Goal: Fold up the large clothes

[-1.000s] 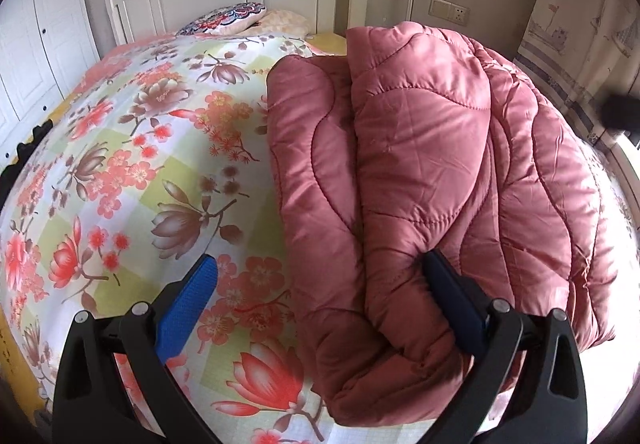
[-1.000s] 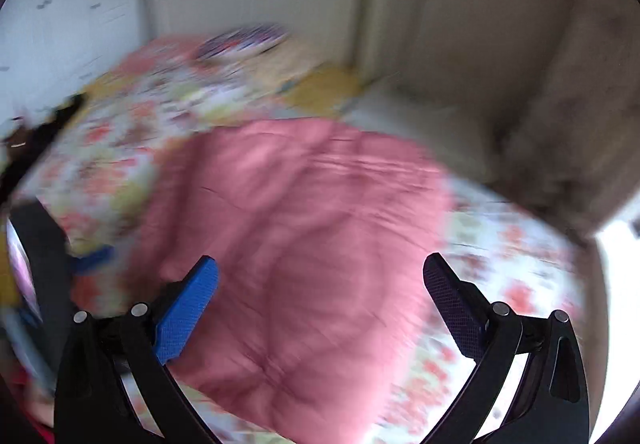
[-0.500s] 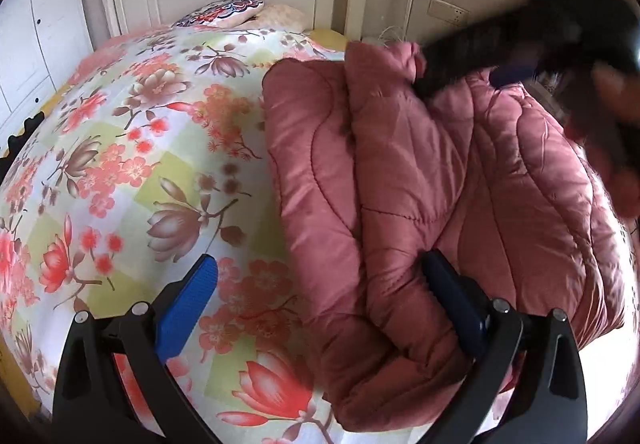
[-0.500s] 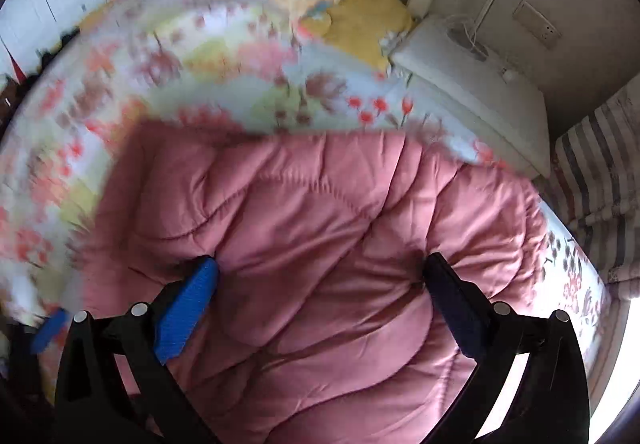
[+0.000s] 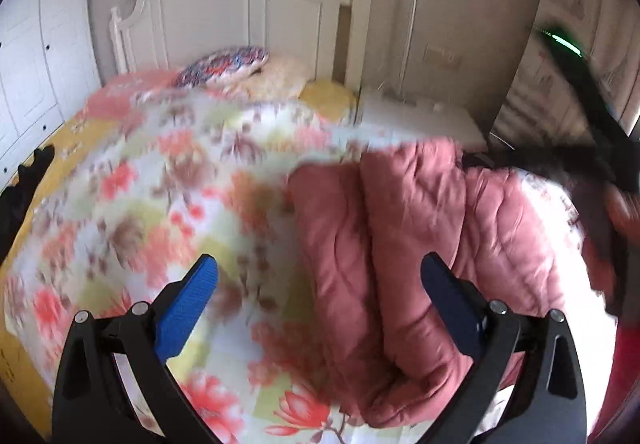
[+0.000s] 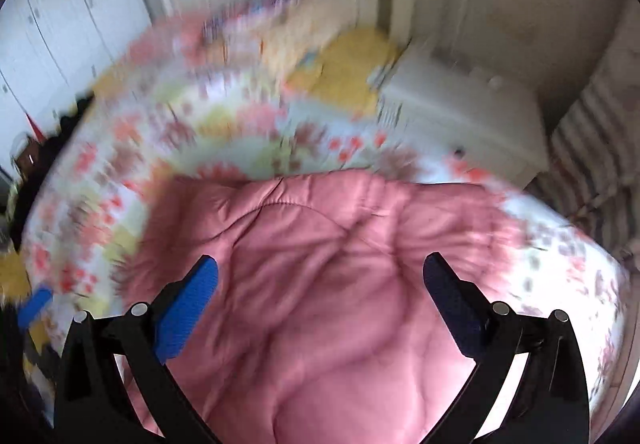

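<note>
Pink quilted coat (image 5: 420, 236) lies on the floral bedspread (image 5: 168, 204), on the side of the bed nearer the white nightstand (image 5: 420, 116), and I judge its long axis runs from the foot of the bed toward the headboard (image 5: 240, 4). From my left gripper (image 5: 319, 294) the coat sits ahead and to the right, its near bottom corner just under the right-hand finger, so this arm is the closer one to that near edge. My right gripper (image 6: 320, 294) hangs directly over the broad middle of the coat, whose far edge lies ahead of it toward the pillows (image 5: 248, 72). Both pairs of jaws stand spread wide with nothing between them. The coat looks puffy and thick, already doubled lengthwise with one panel lapped over the other, stitching lines curving across it. Both views are smeared by motion, so I cannot say for sure whether either finger touches the fabric.
</note>
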`<action>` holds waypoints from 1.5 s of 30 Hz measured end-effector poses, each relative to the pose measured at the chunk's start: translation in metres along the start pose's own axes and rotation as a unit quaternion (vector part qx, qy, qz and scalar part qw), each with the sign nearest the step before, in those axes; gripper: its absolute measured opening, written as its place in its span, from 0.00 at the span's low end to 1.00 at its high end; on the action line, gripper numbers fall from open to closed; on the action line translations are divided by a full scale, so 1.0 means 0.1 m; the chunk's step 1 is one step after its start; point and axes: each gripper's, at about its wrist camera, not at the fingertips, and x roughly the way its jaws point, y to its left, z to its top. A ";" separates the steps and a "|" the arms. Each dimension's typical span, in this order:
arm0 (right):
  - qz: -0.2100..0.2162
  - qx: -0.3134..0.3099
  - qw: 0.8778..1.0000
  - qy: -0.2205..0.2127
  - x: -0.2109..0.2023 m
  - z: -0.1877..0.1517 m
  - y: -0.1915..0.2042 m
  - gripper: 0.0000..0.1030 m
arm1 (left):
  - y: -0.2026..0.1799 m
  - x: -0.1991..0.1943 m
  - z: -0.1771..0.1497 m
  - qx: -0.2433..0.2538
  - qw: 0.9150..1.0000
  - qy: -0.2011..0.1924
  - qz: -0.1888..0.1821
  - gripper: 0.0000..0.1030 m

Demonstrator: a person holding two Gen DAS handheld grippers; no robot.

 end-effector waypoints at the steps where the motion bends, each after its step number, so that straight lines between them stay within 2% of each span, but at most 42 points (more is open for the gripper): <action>1: -0.003 0.004 1.000 -0.013 -0.15 -0.09 -0.05 0.95 | -0.01 -0.01 0.08 0.003 1.000 -0.005 -0.001 0.98; 3: -0.025 0.009 0.999 -0.032 -0.45 -0.34 -0.17 0.95 | -0.14 0.03 0.27 0.035 0.999 -0.010 0.025 0.98; 5: -0.054 0.013 0.998 -0.031 -0.61 -0.63 -0.27 0.95 | -0.30 0.13 0.40 0.055 0.998 -0.011 0.026 0.98; 9: -0.122 0.011 0.992 0.004 -0.44 -0.97 -0.36 0.95 | -0.64 0.53 0.52 0.106 0.993 0.011 0.045 0.98; 11: -0.114 -0.002 0.993 0.033 -0.21 -1.08 -0.32 0.95 | -0.71 0.79 0.49 0.116 0.991 0.038 0.056 0.98; 14: -0.105 -0.020 0.994 0.039 0.06 -1.18 -0.17 0.95 | -0.63 1.19 0.35 0.115 0.987 0.076 0.077 0.98; 17: -0.107 -0.035 0.993 0.033 0.28 -1.23 -0.05 0.96 | -0.45 1.41 0.20 0.088 0.989 0.101 0.066 0.98; 20: -0.111 -0.058 0.992 0.028 0.21 -1.21 0.03 0.96 | -0.36 1.40 0.12 0.085 0.990 0.093 0.059 0.98; 23: -0.107 -0.049 0.993 -0.006 -0.16 -1.10 0.00 0.96 | -0.35 1.40 0.10 0.089 0.990 0.086 0.066 0.98; 25: -0.091 -0.057 0.994 -0.037 -0.42 -1.11 0.09 0.96 | -0.35 1.40 0.11 0.085 0.991 0.085 0.063 0.98; 26: -0.078 -0.066 0.994 -0.034 -0.43 -1.14 0.15 0.96 | -0.34 1.39 0.10 0.085 0.991 0.083 0.061 0.98; 29: -0.049 -0.080 0.996 -0.001 -0.15 -1.27 0.25 0.96 | -0.35 1.37 0.09 0.079 0.992 0.077 0.058 0.98; 30: -0.061 -0.082 0.995 0.018 0.03 -1.32 0.26 0.96 | -0.34 1.36 0.08 0.075 0.993 0.075 0.052 0.98; 32: -0.094 -0.098 0.991 0.000 0.23 -1.44 0.30 0.96 | -0.36 1.36 0.06 0.080 0.992 0.069 0.064 0.98; 35: -0.102 -0.103 0.989 0.009 0.13 -1.42 0.33 0.96 | -0.39 1.34 0.05 0.083 0.992 0.063 0.067 0.98; 39: -0.102 -0.068 0.992 -0.019 -0.14 -1.40 0.26 0.96 | -0.35 1.34 0.05 0.075 0.994 0.059 0.060 0.98; 42: -0.099 -0.033 0.995 -0.009 0.01 -1.52 0.14 0.96 | -0.35 1.33 0.04 0.072 0.994 0.056 0.056 0.98; 45: -0.099 -0.014 0.995 -0.023 0.12 -1.61 0.07 0.96 | -0.38 1.33 0.02 0.077 0.994 0.048 0.061 0.98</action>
